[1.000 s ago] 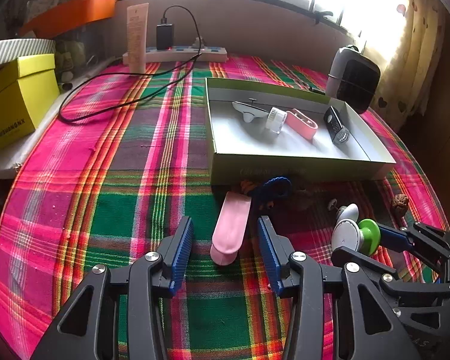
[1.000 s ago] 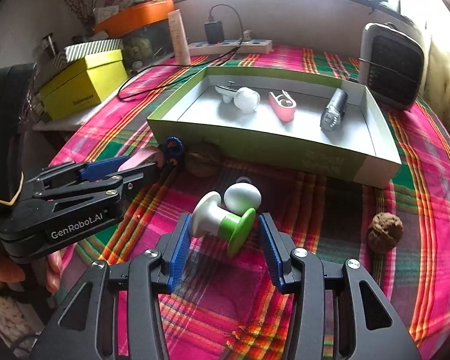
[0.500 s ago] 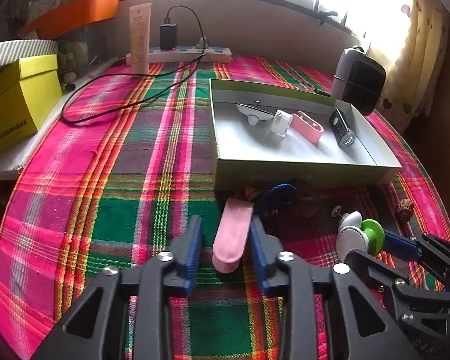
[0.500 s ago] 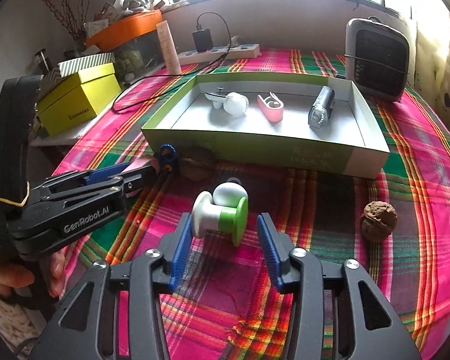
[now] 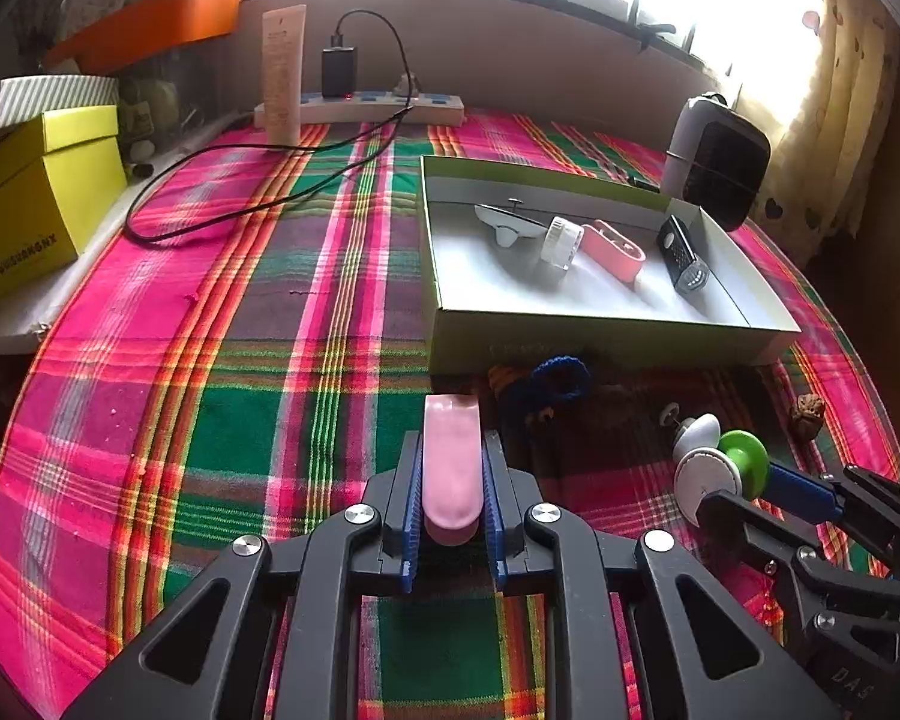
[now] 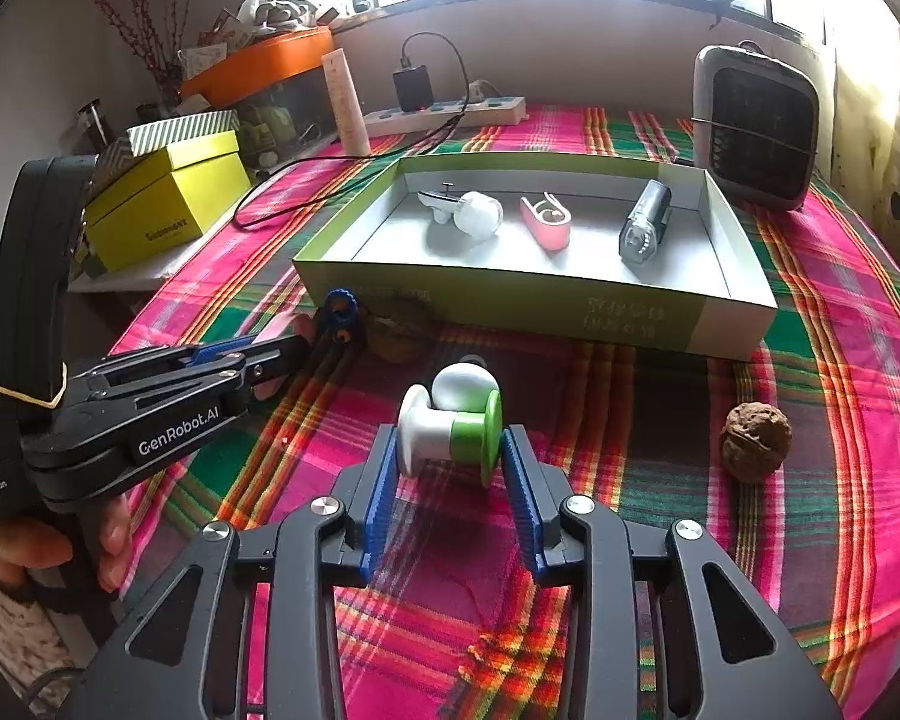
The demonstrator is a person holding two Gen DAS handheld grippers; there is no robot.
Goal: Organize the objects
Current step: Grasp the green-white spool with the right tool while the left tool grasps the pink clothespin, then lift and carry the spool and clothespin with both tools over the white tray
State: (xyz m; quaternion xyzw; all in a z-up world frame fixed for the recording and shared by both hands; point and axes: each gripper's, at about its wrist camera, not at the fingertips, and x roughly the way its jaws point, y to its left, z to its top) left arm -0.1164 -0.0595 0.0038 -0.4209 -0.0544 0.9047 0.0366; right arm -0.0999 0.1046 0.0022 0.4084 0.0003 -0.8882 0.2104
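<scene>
My left gripper (image 5: 450,480) is shut on a flat pink case (image 5: 452,462) that points toward the open green-and-white box (image 5: 600,339). My right gripper (image 6: 450,462) is shut on a white-and-green spool (image 6: 450,429) low over the plaid cloth; a white egg-shaped piece (image 6: 463,383) sits just behind it. The box holds a white hook piece (image 6: 468,213), a pink clip (image 6: 546,222) and a dark flashlight (image 6: 645,228). In the right wrist view the left gripper (image 6: 282,354) is at the left, near a blue knitted loop (image 6: 339,306).
Two walnuts lie on the cloth, one by the box front (image 6: 399,333) and one at the right (image 6: 756,435). A small heater (image 6: 756,126) stands behind the box. A yellow box (image 6: 168,204), a power strip with a black cable (image 5: 360,108) and a tube (image 5: 282,75) line the far edge.
Both grippers have closed: the left onto the pink case, the right onto the white-and-green spool. The spool has turned to lie sideways between the right fingers.
</scene>
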